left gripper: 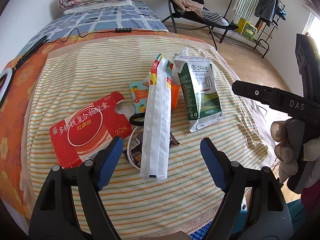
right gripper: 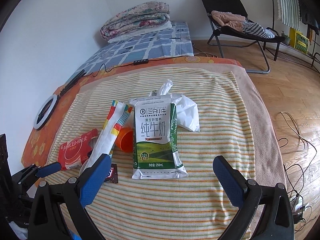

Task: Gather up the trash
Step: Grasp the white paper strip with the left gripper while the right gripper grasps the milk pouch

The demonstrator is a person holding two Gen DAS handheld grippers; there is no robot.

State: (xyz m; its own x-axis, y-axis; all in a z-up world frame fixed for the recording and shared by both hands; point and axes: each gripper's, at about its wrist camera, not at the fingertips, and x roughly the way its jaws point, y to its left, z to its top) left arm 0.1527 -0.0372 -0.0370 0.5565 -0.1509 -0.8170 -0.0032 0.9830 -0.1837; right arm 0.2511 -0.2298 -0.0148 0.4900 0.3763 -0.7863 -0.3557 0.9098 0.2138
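Observation:
Trash lies on a striped cloth (left gripper: 180, 200) over a table. A red medicine box (left gripper: 88, 128) lies at the left, a long white wrapper (left gripper: 157, 132) in the middle, and a green and white milk carton (left gripper: 200, 92) at the right. An orange cup (right gripper: 126, 140), a small orange-print packet (left gripper: 139, 98), a dark snack wrapper (right gripper: 112, 174) and a crumpled white bag (right gripper: 188, 114) lie among them. My left gripper (left gripper: 162, 148) is open, hovering over the white wrapper's near end. My right gripper (right gripper: 162, 172) is open, just in front of the milk carton (right gripper: 155, 138).
An orange floral cover (left gripper: 12, 104) borders the cloth, with a ring light (right gripper: 45, 112) and a black cable with remote (left gripper: 123, 30) on it. A bed with folded quilts (right gripper: 138, 18), a black lounge chair (right gripper: 240, 20) and a clothes rack (left gripper: 266, 10) stand behind. Cables lie on the floor (right gripper: 296, 136).

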